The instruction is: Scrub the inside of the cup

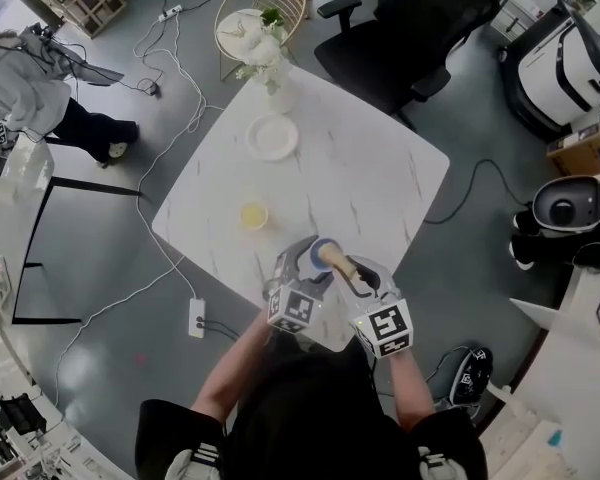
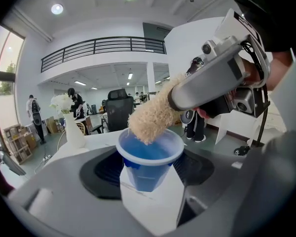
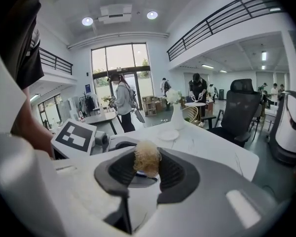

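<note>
A translucent blue cup stands upright between the jaws of my left gripper, which is shut on its sides. My right gripper comes in from the upper right, shut on a brush. The brush's fluffy tan head dips over the rim into the cup's mouth. In the right gripper view the same tan brush head sits between the jaws of that gripper and hides most of the cup. The head view shows the cup held over the table's near edge, with the left gripper and right gripper side by side.
On the white marble table lie a small yellow dish, a white plate and a vase of white flowers. A black office chair and a wire chair stand beyond. Cables and a power strip lie on the floor.
</note>
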Available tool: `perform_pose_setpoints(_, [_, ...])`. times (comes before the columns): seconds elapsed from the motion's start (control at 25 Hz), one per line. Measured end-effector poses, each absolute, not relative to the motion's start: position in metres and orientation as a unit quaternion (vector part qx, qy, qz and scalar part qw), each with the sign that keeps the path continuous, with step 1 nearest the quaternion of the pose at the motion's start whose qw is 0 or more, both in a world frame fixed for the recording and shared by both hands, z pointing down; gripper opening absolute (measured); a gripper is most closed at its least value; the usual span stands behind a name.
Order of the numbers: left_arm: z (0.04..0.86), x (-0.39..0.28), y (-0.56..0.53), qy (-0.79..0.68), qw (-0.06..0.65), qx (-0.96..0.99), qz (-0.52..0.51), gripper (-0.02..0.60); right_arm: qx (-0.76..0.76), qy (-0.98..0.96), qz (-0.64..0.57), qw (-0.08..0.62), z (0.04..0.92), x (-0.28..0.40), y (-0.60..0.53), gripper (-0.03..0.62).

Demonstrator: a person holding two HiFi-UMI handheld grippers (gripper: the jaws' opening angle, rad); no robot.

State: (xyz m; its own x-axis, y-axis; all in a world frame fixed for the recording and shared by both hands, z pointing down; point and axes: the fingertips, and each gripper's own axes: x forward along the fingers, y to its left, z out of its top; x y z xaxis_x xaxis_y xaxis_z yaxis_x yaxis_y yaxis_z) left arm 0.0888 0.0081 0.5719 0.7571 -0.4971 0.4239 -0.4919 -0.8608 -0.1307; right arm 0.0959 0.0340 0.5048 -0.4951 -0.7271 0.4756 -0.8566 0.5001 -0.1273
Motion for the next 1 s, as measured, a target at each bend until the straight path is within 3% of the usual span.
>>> perform_pose_setpoints(1.0, [0.581, 0.048, 0.037, 0.256, 0.023, -0.932, -0.254, 0.319, 0.432, -0.834, 0.207, 0.274, 0.544, 0.038, 0.061, 0.11])
